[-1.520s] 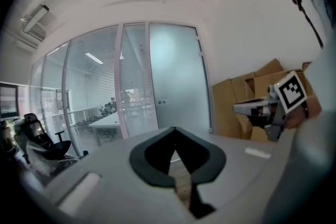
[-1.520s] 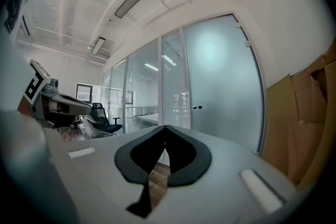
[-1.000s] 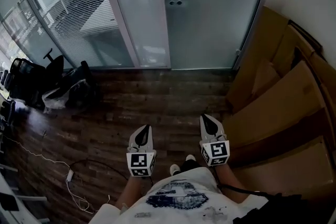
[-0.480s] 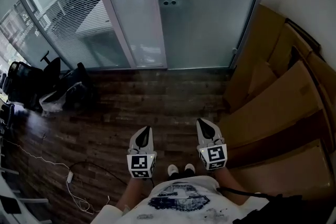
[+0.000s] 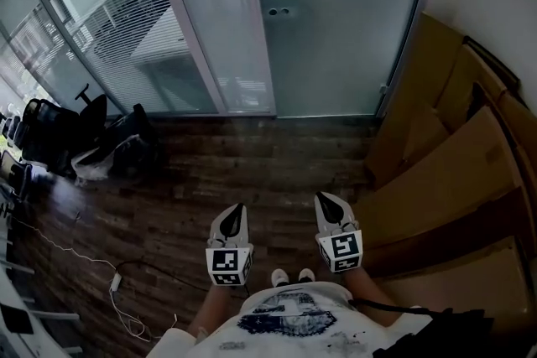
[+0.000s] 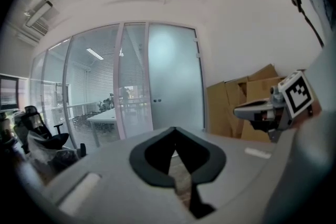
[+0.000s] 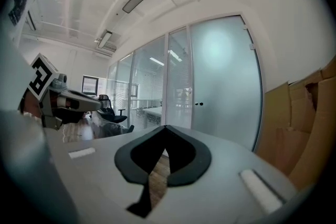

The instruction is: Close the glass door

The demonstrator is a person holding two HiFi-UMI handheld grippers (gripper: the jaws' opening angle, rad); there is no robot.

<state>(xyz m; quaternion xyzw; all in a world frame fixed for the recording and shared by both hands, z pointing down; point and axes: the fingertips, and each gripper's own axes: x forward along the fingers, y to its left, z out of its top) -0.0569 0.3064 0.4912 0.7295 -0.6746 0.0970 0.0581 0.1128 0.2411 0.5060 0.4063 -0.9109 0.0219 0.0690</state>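
The frosted glass door [image 5: 336, 29] stands straight ahead, filling the gap between a white post [image 5: 205, 29] and the right wall. Two small dark fittings [image 5: 278, 12] sit near its left edge. It also shows in the left gripper view as the door [image 6: 173, 76] and in the right gripper view as the door [image 7: 226, 76]. My left gripper [image 5: 237, 210] and right gripper [image 5: 329, 200] hang side by side over the wooden floor, well short of the door. Both are shut with nothing between the tips, as seen at the left gripper [image 6: 174, 129] and right gripper [image 7: 165, 127].
Flattened cardboard boxes [image 5: 453, 163] lean along the right wall. Office chairs and bags [image 5: 59, 130] crowd the left corner by a clear glass partition with blinds [image 5: 109, 21]. A white cable with a plug [image 5: 116, 282] lies on the floor at lower left.
The head view has swung slightly, so the door sits a little lower in the picture. My left gripper has drifted a little; the right one stays put. Both stay shut.
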